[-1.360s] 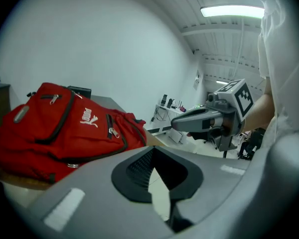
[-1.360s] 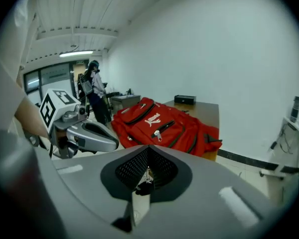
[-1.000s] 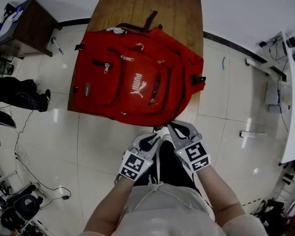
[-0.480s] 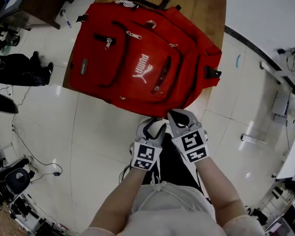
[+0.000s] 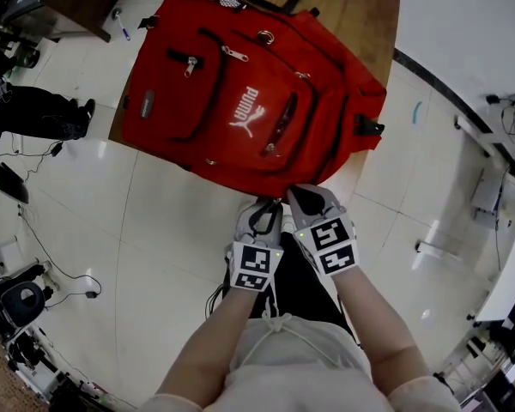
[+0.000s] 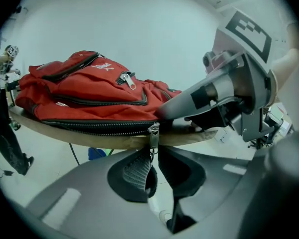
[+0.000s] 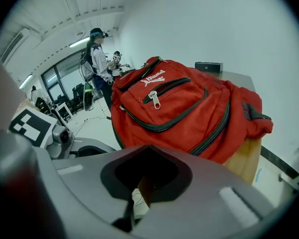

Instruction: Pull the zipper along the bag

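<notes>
Left tongs [image 6: 154, 158] closing round the zipper pull [image 6: 153, 136] at the red bag's [image 6: 89, 96] near edge — track [image 6: 99, 126] running leftward; right tongs [image 7: 144, 176] pinched together, empty.

Red bag [image 5: 240, 84] flat, front up, zip pull [image 6: 153, 136] dangling nr edge

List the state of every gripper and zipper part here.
backpack: lying front-up on the table.
left gripper: jaws closing, not yet pinching.
zipper pull: hanging between those jaws.
right gripper: jaws together, empty.
front pocket zipper: closed.
</notes>
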A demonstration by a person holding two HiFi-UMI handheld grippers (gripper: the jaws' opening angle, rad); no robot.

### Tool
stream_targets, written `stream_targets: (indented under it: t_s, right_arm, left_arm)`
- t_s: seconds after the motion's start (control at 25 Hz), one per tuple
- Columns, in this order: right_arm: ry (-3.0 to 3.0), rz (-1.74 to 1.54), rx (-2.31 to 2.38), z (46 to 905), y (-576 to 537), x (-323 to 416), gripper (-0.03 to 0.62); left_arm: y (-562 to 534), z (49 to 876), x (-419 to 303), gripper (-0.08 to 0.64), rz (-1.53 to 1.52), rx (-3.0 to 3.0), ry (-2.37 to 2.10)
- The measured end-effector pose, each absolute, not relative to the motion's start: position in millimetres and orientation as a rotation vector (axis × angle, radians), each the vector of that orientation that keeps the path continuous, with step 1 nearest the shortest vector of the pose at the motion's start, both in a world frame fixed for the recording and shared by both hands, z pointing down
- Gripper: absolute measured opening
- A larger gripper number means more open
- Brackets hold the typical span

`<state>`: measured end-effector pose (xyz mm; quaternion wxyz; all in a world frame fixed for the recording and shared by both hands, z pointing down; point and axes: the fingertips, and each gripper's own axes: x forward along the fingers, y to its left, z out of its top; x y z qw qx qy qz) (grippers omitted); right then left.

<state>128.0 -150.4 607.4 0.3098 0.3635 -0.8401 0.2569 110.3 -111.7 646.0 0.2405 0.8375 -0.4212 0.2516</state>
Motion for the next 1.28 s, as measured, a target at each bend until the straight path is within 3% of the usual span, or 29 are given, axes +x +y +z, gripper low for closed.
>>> stream_targets:
  t_s: [0.36,0.72,1.28]
  right_arm:
    - [-2.182,0.687,0.951,609.2,-150.6,130.0,0.006]
    - [-2.161,0.674,0.95,609.8,-150.6,132.7,0.006]
    - [-2.096,0.678,0.946,611.8,-153.9,136.1,0.006]
  left_arm:
    - [-99.7,628.1,98.1,0.048,0.604,2.238,-1.106]
    - [-98.8,622.2,87.6,0.023,0.756,2.308,-1.035]
    - [-113.6,622.3,18.6,0.026,0.797,2.22,-1.142]
